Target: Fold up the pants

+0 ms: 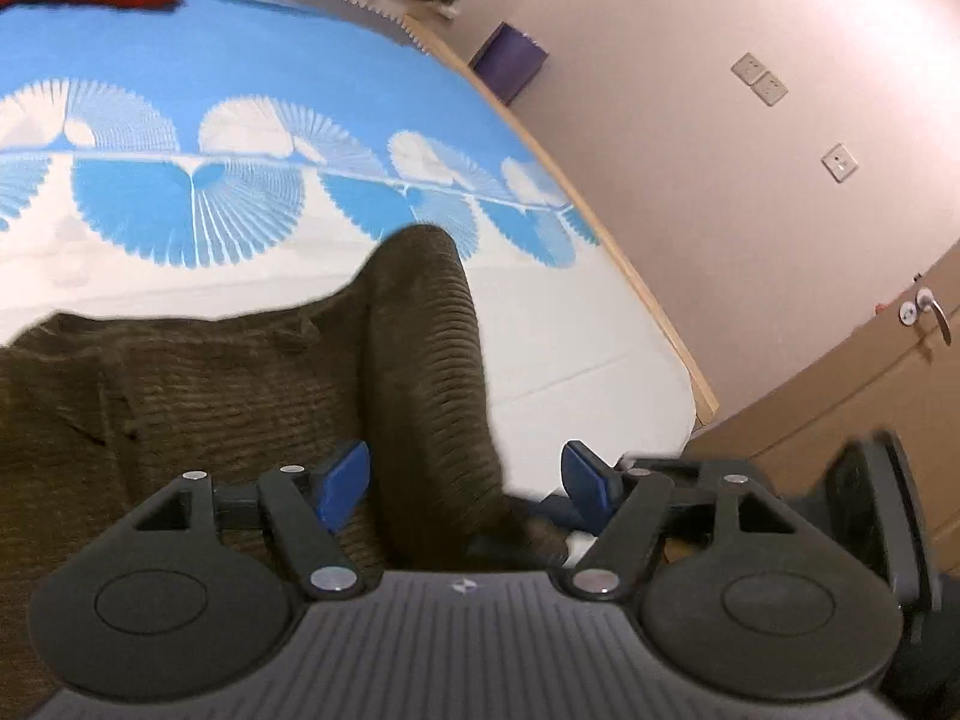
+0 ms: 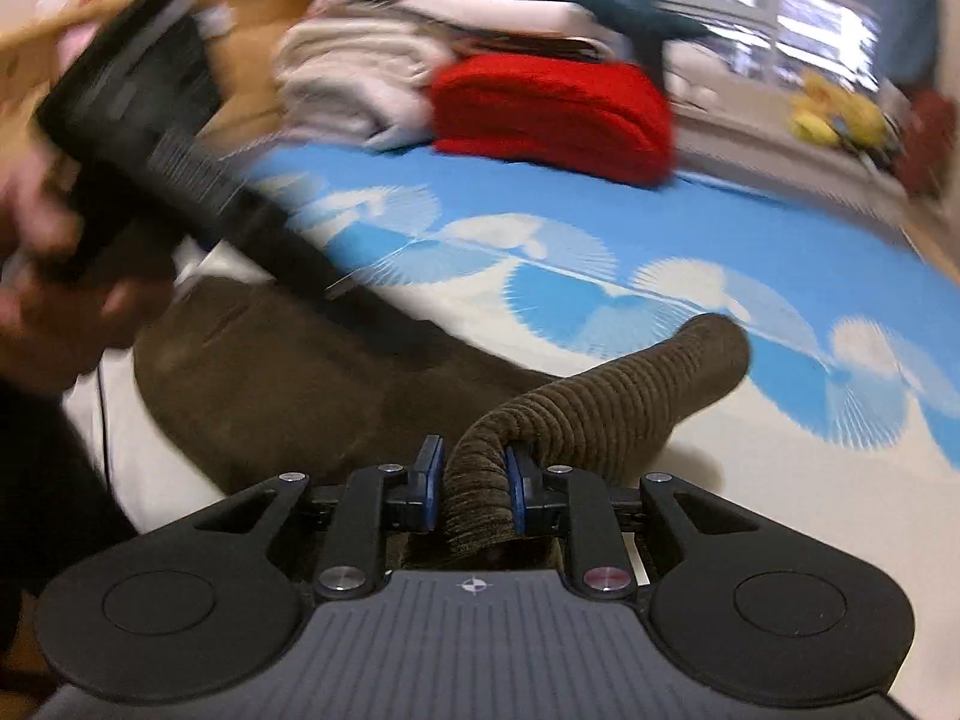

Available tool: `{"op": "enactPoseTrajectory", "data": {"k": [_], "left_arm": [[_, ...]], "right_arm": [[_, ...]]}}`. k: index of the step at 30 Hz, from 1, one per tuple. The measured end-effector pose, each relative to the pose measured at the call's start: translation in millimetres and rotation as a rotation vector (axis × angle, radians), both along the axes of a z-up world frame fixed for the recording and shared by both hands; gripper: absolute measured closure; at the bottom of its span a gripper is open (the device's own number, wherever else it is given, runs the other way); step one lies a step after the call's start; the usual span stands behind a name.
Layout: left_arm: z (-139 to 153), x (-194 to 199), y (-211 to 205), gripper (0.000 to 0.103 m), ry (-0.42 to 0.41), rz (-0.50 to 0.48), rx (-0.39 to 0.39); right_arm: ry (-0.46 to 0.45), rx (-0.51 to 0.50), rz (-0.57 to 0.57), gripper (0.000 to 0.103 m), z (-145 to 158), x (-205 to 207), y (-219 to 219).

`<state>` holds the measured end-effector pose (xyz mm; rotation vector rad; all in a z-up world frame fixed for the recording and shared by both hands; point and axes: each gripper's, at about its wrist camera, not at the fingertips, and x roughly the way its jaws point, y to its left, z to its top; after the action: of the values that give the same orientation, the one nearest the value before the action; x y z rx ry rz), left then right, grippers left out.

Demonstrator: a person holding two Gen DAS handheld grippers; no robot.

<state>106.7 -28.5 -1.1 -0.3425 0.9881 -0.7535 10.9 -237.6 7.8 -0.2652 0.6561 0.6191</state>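
Brown corduroy pants point(image 2: 336, 384) lie on a bed point(image 2: 690, 228), one bunched ridge of cloth pinched firmly between the closed fingers of the right gripper point(image 2: 474, 489). The left gripper point(image 1: 465, 477) straddles a raised fold of the same fabric, its fingers spread wide and holding nothing. The fold looks barely begun; it would go best if the left closes on the fabric before both lift, keeping the edge taut and level. The bedsheet is blue with white fan patterns; a red blanket point(image 2: 552, 108) and stacked linens point(image 2: 360, 72) sit at the far end, near pink walls and a wooden door point(image 1: 870, 372).
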Motion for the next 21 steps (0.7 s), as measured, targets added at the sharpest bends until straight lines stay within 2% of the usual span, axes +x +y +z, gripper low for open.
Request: {"op": "enactPoseTrajectory", "data": {"k": [3, 4, 5, 6, 8, 12, 14, 15, 16, 21], "left_arm": [[-9, 7, -20, 0.031, 0.022, 0.010, 0.074], [-12, 9, -27, 0.043, 0.021, 0.010, 0.100], [-15, 12, -33, 0.063, 0.022, 0.007, 0.123], [-20, 13, -40, 0.073, 0.022, 0.007, 0.167], [-25, 14, -46, 0.084, 0.003, 0.007, 0.223], [-23, 14, -36, 0.086, -0.049, 0.042, 0.306], [-22, 15, -19, 0.087, -0.046, 0.084, 0.330], [-22, 16, -9, 0.087, -0.042, 0.111, 0.345], [-21, 16, 6, 0.087, -0.039, 0.147, 0.365], [-13, 15, 82, 0.087, -0.020, 0.317, 0.419]], "right_arm": [[-0.014, -0.020, 0.047, 0.081, -3, -2, 13], [-0.012, -0.026, 0.057, 0.081, -3, -2, 15], [-0.009, -0.028, 0.065, 0.081, -3, -1, 13], [-0.007, -0.031, 0.067, 0.081, -1, -1, 12], [0.008, -0.039, 0.056, 0.081, -1, 2, 12], [0.074, 0.038, -0.009, 0.073, 8, 13, 2], [0.127, 0.114, -0.046, 0.057, 13, 20, -5], [0.144, 0.135, -0.062, 0.046, 13, 22, -5], [0.160, 0.152, -0.075, 0.041, 13, 24, -6], [0.182, 0.151, -0.122, 0.041, 10, 33, 0]]}}
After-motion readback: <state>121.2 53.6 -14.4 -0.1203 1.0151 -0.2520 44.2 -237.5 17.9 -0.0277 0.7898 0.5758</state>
